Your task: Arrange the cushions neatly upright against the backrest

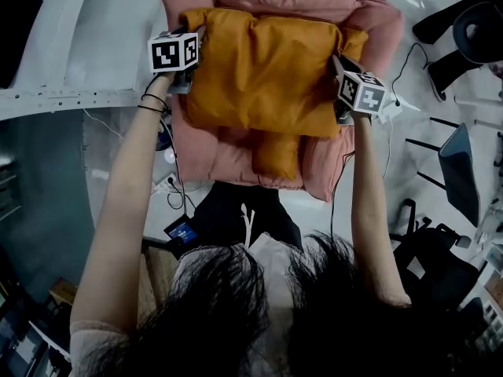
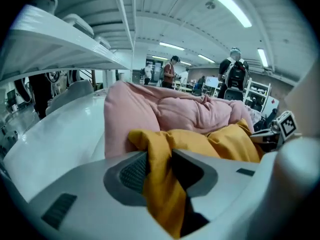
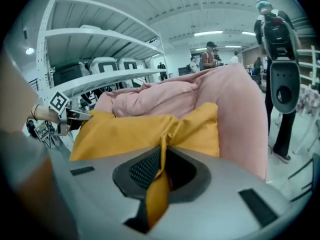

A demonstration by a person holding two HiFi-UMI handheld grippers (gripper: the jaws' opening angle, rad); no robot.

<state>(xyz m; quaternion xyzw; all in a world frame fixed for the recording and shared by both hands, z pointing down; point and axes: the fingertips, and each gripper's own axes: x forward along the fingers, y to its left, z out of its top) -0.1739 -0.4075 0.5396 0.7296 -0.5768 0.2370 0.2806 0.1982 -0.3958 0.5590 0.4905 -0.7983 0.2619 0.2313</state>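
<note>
Workshop shelving stands behind a pink padded chair; 1 orange cushion rests on it, before the backrest. The right gripper pinches 1 cushion corner tight. The left gripper has its jaws slightly apart, fabric loose between them. The cushion looks soft, light and floppy, so it is best held by both top corners.

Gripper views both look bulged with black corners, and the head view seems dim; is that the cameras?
Yes, likely. Left gripper view: the wide lens curves the shelf and ceiling lights, and the corners go black. Right gripper view: same bulge; the right hand-held gripper is slightly soft up close, the yellow cushion sharper. Head view: dim and bluish, the person's hair nearly black.
</note>
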